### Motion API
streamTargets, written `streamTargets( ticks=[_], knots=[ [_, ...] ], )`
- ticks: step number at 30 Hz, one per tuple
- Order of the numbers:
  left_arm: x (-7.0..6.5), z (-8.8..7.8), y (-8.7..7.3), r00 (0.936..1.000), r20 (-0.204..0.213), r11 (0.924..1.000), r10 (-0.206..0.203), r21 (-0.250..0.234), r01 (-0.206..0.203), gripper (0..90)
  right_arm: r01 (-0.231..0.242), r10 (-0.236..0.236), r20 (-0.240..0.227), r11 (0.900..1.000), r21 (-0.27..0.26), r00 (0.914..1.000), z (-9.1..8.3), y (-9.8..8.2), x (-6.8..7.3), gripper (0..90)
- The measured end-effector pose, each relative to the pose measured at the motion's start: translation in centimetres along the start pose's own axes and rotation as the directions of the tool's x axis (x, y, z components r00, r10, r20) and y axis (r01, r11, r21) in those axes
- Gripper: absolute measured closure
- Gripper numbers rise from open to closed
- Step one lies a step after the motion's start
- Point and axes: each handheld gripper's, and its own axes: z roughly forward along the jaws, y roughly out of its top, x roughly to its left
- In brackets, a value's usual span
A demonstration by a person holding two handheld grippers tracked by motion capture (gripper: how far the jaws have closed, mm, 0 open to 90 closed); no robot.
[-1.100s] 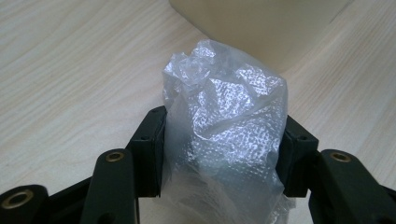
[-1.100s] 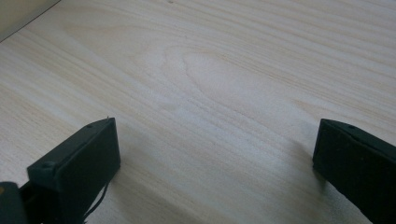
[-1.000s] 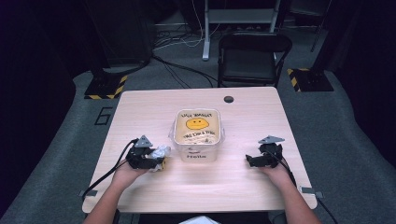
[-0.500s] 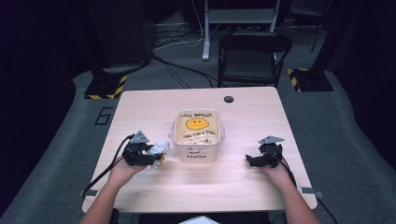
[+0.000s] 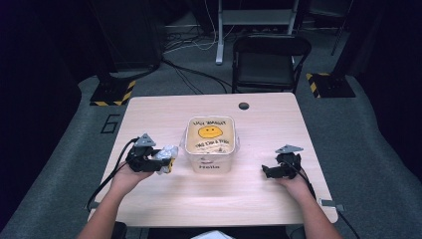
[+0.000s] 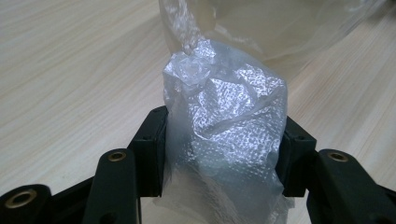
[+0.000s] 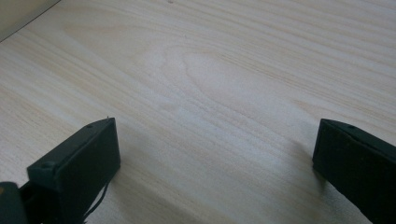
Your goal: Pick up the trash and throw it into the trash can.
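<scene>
1. 2 grippers are working over a pale wooden table (image 5: 308, 124), each held in one of the person's hands, with both forearms coming in from the near edge.
2. The left gripper (image 5: 158, 160) is sitting at the left of the high view, its hand (image 5: 130, 174) wrapped under the body and the forearm angling in from the lower left; a black cable is looping away from it toward the table's near-left corner.
3. That gripper is pointing toward the middle of the table, its grey three-cornered plate facing up.
4. Its jaws are clamping a crumpled clear plastic bag (image 6: 224, 121): in the left gripper view both black pads are pressing on the bag's sides, and the bag is bulging up between them.
5. In the high view the bag (image 5: 165, 154) is showing as a shiny bundle at the gripper's tip, just left of a clear plastic tub (image 5: 211, 162), close to it; whether they are touching I cannot tell.
6. The tub is standing near the table's centre, with a yellow smiley face showing on its top.
7. The right gripper (image 5: 267, 172) is resting low at the right, its hand (image 5: 294, 180) behind it and the forearm running back to the lower right.
8. Its jaws are standing wide apart with nothing between them; in the right gripper view bare wood is lying between the 2 black pads.
</scene>
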Motion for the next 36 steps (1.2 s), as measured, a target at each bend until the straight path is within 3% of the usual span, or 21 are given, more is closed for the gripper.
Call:
streamTargets(
  ticks=[21, 36],
  knots=[
    [0.1, -2.9, 4.7, 0.9997, 0.016, 0.998, 0.02, -0.06, -0.019, 46.5, -0.001, 0.001, 0.0, 1.0, 0.0, 1.0, 0.0, 0.0, 0.0, 0.0],
    [-0.5, -2.6, 8.3, 0.9975, 0.042, 0.9963, 0.056, -0.067, -0.053, 46.5, -0.004, 0.004, -0.002, 1.0, 0.0, 1.0, 0.0, 0.0, 0.0, 0.0]
  ],
)
